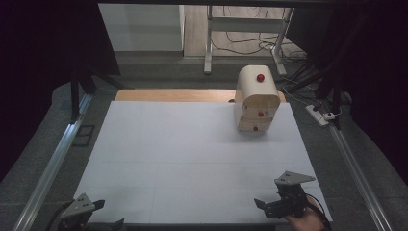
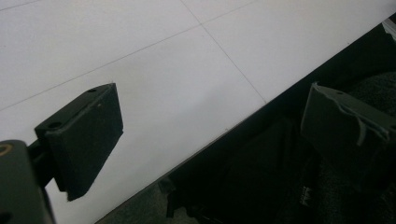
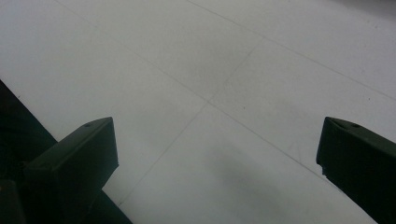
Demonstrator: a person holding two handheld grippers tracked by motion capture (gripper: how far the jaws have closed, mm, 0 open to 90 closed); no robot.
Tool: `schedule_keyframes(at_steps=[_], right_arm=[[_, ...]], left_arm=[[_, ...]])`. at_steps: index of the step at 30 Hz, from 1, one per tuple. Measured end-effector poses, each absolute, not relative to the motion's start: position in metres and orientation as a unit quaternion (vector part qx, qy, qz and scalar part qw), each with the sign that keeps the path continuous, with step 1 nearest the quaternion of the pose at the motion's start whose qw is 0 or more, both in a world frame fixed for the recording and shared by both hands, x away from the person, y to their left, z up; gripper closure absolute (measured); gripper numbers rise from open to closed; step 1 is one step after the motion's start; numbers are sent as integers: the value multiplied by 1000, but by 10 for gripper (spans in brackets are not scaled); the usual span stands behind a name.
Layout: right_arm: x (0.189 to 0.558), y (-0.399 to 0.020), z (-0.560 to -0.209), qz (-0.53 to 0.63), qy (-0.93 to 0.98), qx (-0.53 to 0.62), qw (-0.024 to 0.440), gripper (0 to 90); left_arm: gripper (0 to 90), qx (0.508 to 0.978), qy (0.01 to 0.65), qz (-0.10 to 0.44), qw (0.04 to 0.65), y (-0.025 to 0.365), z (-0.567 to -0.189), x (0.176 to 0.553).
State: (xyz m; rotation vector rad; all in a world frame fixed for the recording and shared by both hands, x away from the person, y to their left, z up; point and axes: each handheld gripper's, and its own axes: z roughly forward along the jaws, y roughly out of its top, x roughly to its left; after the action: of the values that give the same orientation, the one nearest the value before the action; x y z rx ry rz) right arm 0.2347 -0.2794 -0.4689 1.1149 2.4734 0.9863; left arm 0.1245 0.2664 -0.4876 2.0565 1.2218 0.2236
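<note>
Two hand-held black grippers wait at the near edge of a white, faintly gridded table top (image 1: pixel 192 159). The left gripper (image 1: pixel 98 214) sits at the near left corner, its jaws spread wide with nothing between them; in the left gripper view (image 2: pixel 212 133) one jaw hangs over the white surface and the other over the dark drop beyond the table's edge. The right gripper (image 1: pixel 269 206), held by a hand (image 1: pixel 305 222) at the near right corner, also has its jaws wide apart and empty; in the right gripper view (image 3: pixel 217 149) both jaws frame bare white surface.

Well ahead of the right gripper, across the table and slightly to its left, stands a small pale wooden cabinet with a rounded top and red round knobs (image 1: pixel 257 98). One knob sits on the curved top, two on the front. The cabinet is far from both grippers and much farther from the left one, lying diagonally across the table from it.
</note>
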Motion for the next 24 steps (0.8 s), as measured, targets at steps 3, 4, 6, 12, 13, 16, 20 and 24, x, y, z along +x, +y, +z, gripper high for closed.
schedule_keyframes(at_steps=[3, 4, 6, 12, 13, 16, 20, 24], right_arm=[[231, -283, -469, 338, 848, 389, 126, 0], [230, -284, -469, 338, 847, 391, 126, 0], [228, -287, -469, 339, 845, 394, 126, 0], [221, -296, -469, 340, 839, 407, 123, 0], [220, -298, -469, 339, 838, 410, 122, 0], [217, -301, -468, 342, 835, 414, 123, 0], [214, -305, -467, 345, 831, 418, 123, 0], [212, -308, -465, 345, 830, 421, 124, 0]], left_arm=[[63, 797, 475, 87, 362, 266, -488, 125], [62, 797, 475, 87, 362, 266, -488, 125], [62, 797, 475, 87, 362, 266, -488, 125], [62, 797, 476, 86, 362, 267, -488, 125], [62, 797, 476, 86, 362, 267, -488, 125], [62, 796, 477, 86, 363, 267, -488, 125], [62, 795, 478, 86, 363, 267, -488, 125], [62, 795, 478, 86, 363, 267, -488, 125]])
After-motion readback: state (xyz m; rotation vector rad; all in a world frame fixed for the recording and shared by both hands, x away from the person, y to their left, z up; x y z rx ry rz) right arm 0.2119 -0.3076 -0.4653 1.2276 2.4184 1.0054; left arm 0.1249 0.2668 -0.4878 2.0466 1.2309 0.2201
